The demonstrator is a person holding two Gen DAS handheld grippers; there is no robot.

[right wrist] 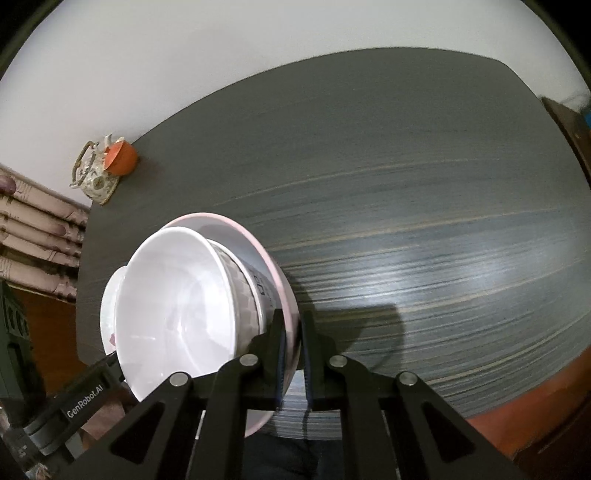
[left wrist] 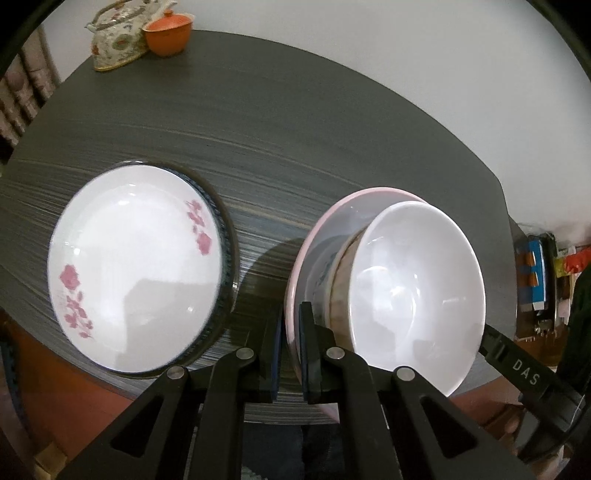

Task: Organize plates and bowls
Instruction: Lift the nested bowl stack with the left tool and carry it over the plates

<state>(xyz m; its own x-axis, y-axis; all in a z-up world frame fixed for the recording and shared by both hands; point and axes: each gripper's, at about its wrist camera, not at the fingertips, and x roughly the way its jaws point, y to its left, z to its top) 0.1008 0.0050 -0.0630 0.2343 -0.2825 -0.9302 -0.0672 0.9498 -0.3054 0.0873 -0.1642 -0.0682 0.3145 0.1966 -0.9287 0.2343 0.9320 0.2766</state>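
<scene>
A pink-rimmed plate [left wrist: 295, 288] carries a stack of bowls with a plain white bowl [left wrist: 413, 295] on top. My left gripper [left wrist: 290, 350] is shut on the plate's near-left rim. My right gripper [right wrist: 293, 354] is shut on the same pink plate [right wrist: 280, 280] at its opposite rim, with the white bowl [right wrist: 177, 314] to its left. The plate appears lifted over the dark table, tilted in both views. A white plate with pink flowers [left wrist: 133, 266] lies on a dark-rimmed dish to the left on the table; its edge shows behind the bowl in the right wrist view [right wrist: 109, 314].
The dark wood-grain table [left wrist: 295, 129] stretches ahead. A floral teapot [left wrist: 114, 40] and an orange lidded cup [left wrist: 168, 33] stand at the far left corner. A chair back [right wrist: 37, 236] and cluttered shelf [left wrist: 535, 273] flank the table.
</scene>
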